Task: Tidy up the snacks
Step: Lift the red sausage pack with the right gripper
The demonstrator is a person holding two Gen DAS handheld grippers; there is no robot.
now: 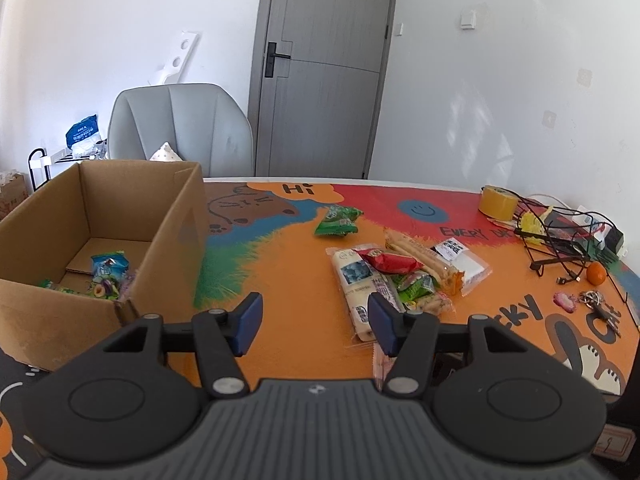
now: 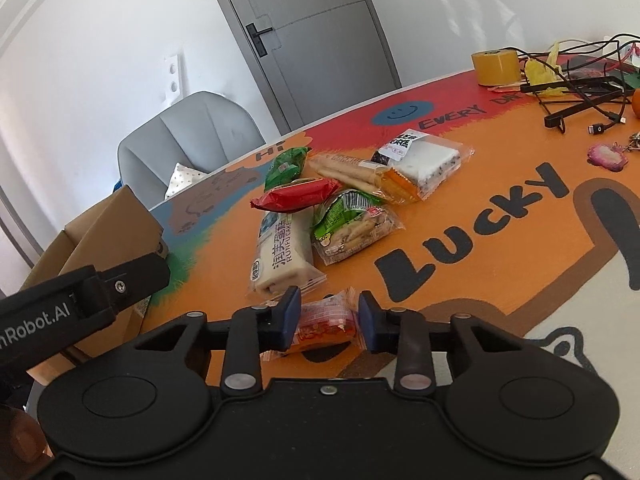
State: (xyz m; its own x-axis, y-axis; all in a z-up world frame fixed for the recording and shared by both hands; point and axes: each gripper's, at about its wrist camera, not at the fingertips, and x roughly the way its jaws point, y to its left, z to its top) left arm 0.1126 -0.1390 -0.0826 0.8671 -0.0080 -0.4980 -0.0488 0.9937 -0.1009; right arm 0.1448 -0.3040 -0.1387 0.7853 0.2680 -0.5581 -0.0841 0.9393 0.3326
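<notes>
The right claw is closed on a small snack packet, a clear crinkled wrapper printed red and orange with sealed, serrated ends; both blue pads press its sides as it lies on the table. Just ahead of this claw lies a long white cake bar with dark lettering. Ahead and slightly right of it sits a clear bag of biscuit sticks with a green top, and a red wrapper rests across the far end of the cake bar. Further ahead are a green packet, a pack of long wafer sticks and a white sandwich cake in clear film.

The left claw stands open with nothing between its pads, above bare orange table. To its left, close by, is the open cardboard box, with a blue-and-white packet and other sweets at its bottom. The snack pile lies ahead and right of this claw. Between the box wall and the pile the table is bare. Far right, a yellow tape roll, tangled cables, an orange and keys crowd that edge.
</notes>
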